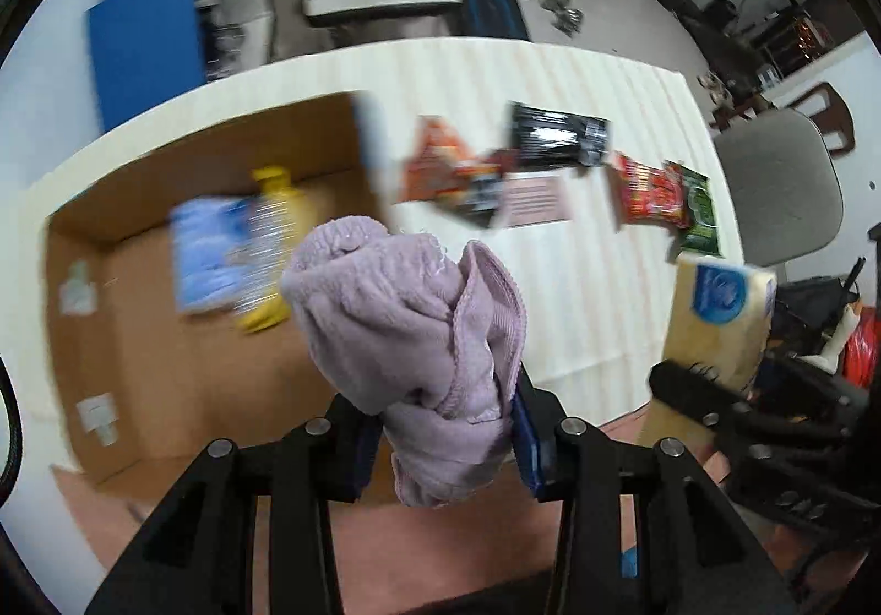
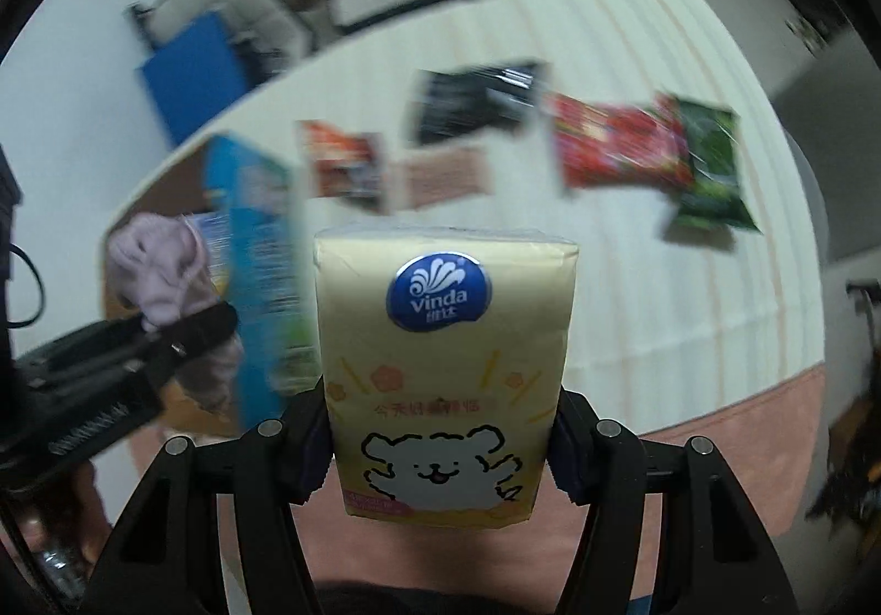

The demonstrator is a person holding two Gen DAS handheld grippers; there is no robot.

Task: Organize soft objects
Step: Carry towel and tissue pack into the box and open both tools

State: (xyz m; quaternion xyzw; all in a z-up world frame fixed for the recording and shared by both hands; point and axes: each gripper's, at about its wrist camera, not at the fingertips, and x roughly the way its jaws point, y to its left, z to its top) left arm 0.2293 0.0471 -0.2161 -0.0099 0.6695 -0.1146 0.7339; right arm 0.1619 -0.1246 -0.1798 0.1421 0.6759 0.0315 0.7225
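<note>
The left tool [image 1: 446,428] is clenched on a bunched lilac towel [image 1: 407,317], held just above the near rim of the open cardboard box [image 1: 165,339], which lies at about ten o'clock. The right tool [image 2: 440,428] grips an upright tissue pack [image 2: 446,367] over the worktop [image 2: 633,284], seemingly farther from the box.

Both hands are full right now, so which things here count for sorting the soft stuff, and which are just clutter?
In play:
- purple towel, clamped in the left gripper
- yellow tissue pack, clamped in the right gripper
- cardboard box, open, a few items already inside

Lying about:
- snack packets on the table
- black packet
- grey chair
</note>
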